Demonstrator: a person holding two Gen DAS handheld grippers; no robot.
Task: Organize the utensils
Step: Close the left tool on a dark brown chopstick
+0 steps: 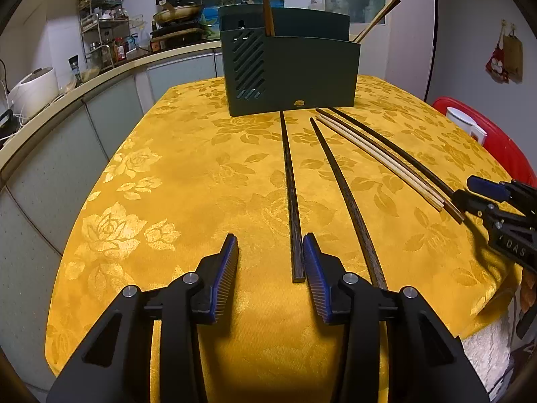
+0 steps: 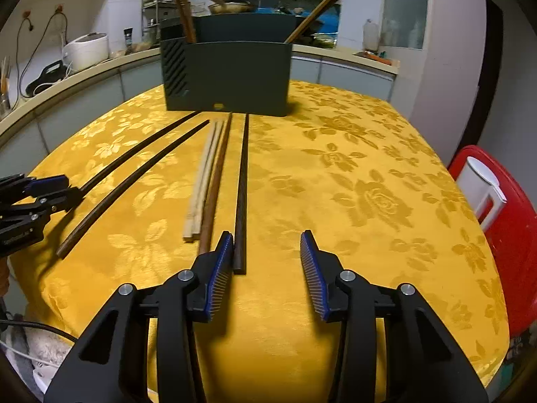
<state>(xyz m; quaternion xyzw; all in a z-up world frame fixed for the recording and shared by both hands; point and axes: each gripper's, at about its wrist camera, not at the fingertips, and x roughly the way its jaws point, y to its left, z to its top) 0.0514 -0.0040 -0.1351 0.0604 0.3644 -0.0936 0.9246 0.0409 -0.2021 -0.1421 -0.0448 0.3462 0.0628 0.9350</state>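
Both our tongs stand apart and hold nothing: the left gripper point(image 1: 270, 247) straddles the near end of one dark chopstick point(image 1: 290, 194), the right gripper point(image 2: 266, 243) another dark chopstick point(image 2: 241, 194). We count six chopsticks loose on the yellow tablecloth point(image 1: 174, 174) and only some already standing in the green holder point(image 1: 292, 74), so most remains.

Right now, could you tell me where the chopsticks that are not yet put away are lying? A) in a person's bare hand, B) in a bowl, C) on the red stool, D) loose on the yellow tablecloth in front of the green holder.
D: several chopsticks lie loose on the yellow tablecloth in front of the green holder.
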